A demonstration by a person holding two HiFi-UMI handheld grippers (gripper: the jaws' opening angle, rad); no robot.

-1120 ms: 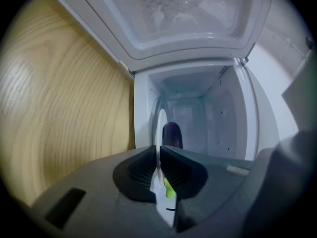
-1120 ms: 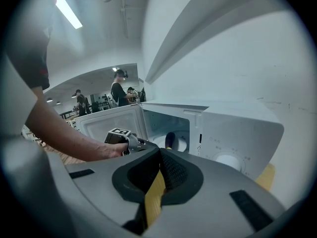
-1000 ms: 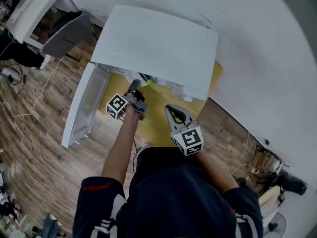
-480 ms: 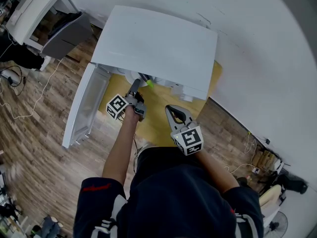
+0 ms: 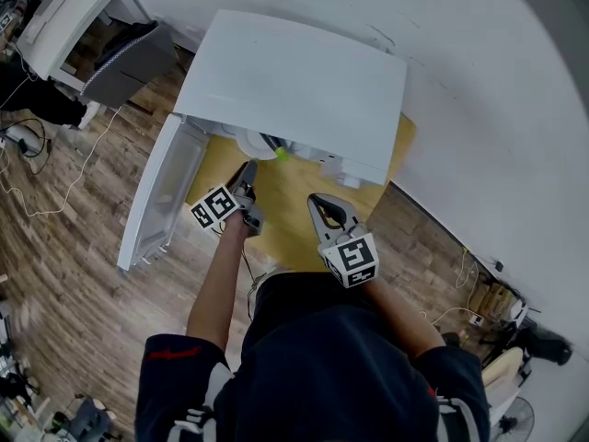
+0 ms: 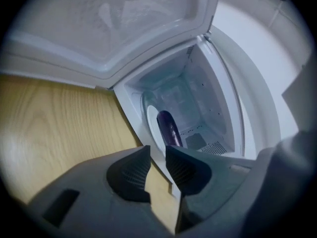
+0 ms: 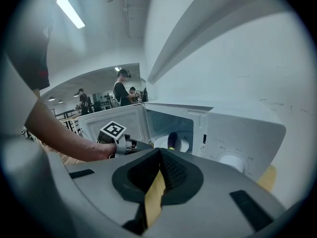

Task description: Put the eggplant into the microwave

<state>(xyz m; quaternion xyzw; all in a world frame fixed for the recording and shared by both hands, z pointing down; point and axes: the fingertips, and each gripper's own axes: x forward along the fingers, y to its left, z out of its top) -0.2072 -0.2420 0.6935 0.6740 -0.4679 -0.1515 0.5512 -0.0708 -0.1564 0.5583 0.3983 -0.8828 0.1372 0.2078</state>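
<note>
The eggplant is already in the microwave, just ahead of my left tool, which is empty, jaws apart, just closing partway. Right tool is pinched together. Next up, I reckon: swing the door closed.

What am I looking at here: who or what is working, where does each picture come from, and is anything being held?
No robot: a person holds a grasping tool in each hand. One picture comes from a head camera looking down; the other two come from cameras riding on the tools, looking along their jaws. A white microwave stands on a wooden table, door open. The eggplant lies inside on the turntable plate. The left tool, facing the opening, holds nothing; its jaws stand apart and have just been closing. The right tool is shut and empty.
</note>
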